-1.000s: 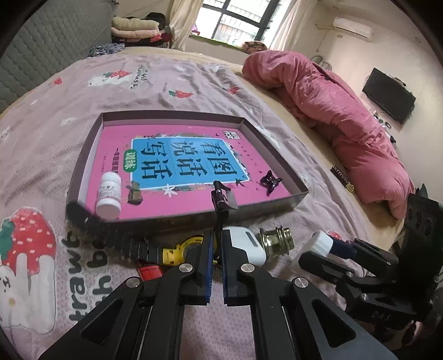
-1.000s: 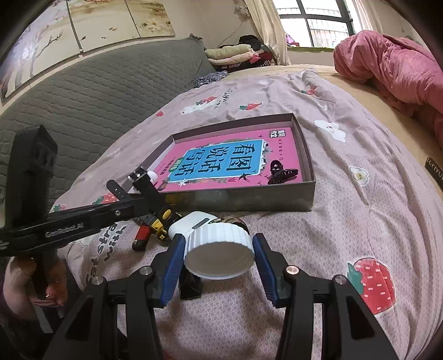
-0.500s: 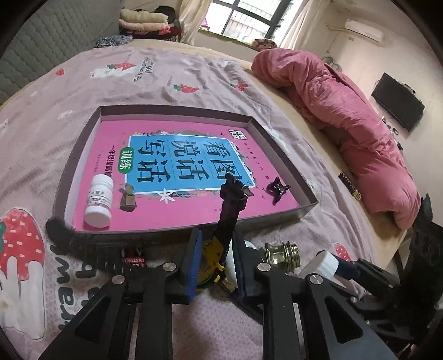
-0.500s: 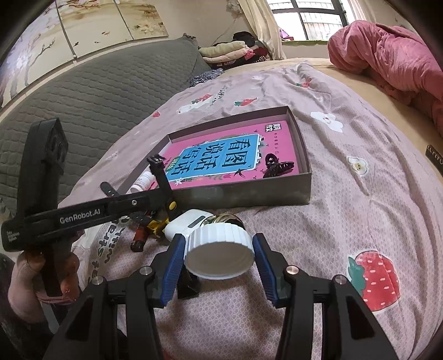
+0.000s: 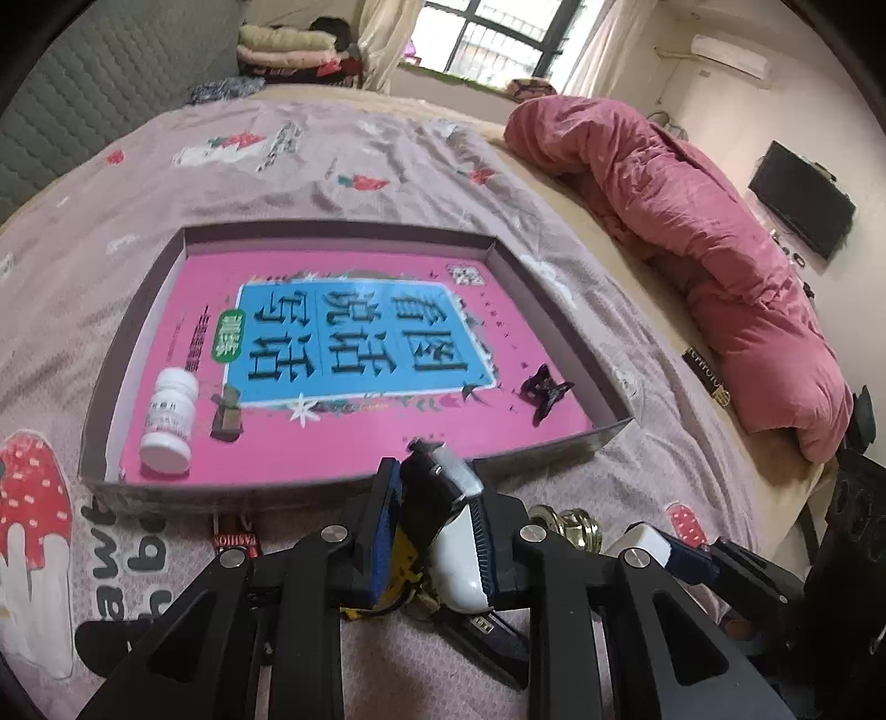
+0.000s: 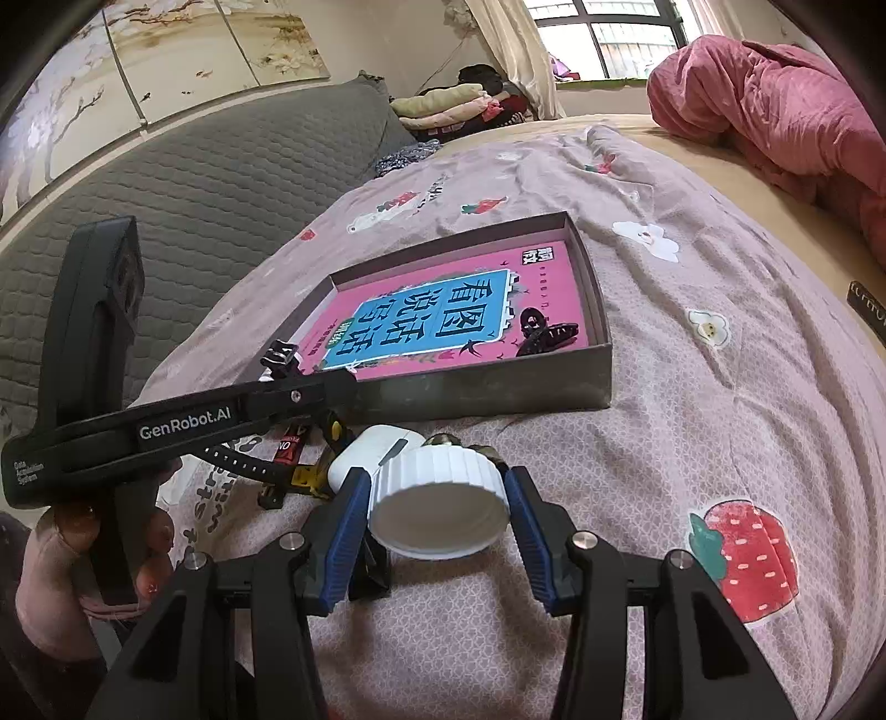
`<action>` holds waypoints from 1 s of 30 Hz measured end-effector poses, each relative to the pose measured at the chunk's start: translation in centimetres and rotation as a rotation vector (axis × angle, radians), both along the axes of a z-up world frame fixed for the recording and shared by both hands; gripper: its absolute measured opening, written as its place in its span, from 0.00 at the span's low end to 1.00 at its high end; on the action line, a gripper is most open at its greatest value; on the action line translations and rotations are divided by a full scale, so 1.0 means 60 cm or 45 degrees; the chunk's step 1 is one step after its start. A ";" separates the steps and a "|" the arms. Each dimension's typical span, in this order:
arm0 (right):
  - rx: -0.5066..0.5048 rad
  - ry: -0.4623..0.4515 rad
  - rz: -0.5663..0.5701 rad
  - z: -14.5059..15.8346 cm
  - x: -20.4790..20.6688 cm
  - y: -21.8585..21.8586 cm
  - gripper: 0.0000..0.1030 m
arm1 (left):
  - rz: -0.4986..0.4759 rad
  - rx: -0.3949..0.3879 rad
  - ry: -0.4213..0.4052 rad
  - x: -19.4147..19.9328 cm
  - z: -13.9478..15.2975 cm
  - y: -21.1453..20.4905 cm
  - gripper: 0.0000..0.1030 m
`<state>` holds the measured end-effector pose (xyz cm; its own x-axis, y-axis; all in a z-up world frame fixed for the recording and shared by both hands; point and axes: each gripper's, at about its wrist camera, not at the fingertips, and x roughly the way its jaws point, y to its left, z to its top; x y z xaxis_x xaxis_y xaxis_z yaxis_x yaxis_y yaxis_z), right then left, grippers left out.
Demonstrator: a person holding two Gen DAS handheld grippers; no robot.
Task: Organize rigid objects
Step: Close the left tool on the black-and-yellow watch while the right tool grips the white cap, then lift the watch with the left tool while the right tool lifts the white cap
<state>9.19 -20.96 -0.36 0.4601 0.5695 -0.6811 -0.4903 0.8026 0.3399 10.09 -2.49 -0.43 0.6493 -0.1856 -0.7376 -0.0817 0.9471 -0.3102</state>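
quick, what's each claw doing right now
left claw: jaws opening around a black and white clipper-like gadget
right claw: closed on a ribbed white plastic cap

Both fisheye cameras sit just behind their own hand-held grippers, looking forward and downward over the bed (image 5: 343, 166).

The left wrist view looks squarely across the shallow box (image 5: 554, 443) toward the window (image 5: 487, 39) at 12 o'clock, its left hand-held gripper (image 5: 437, 515) at 6 o'clock.

The right wrist view stands close by, with the right hand-held gripper (image 6: 437, 509) at 6 o'clock, the same box (image 6: 487, 393) at 12 and the left hand-held gripper at 9.

Both share the box, quilt (image 5: 720, 266) and window.
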 end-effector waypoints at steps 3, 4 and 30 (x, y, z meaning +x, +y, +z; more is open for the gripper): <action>-0.002 -0.004 0.001 0.000 0.000 0.000 0.49 | 0.022 -0.016 -0.021 -0.001 0.004 0.004 0.17; 0.000 -0.004 -0.001 0.000 0.000 0.000 0.49 | 0.024 -0.008 -0.018 -0.001 0.004 0.004 0.16; 0.007 -0.049 0.032 0.014 -0.007 0.010 0.49 | 0.040 -0.083 -0.166 -0.065 0.086 0.058 0.06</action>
<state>8.75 -20.37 0.50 0.4713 0.5851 -0.6600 -0.5230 0.7879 0.3250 6.17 0.98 4.72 0.7452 -0.2088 -0.6333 -0.0655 0.9222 -0.3811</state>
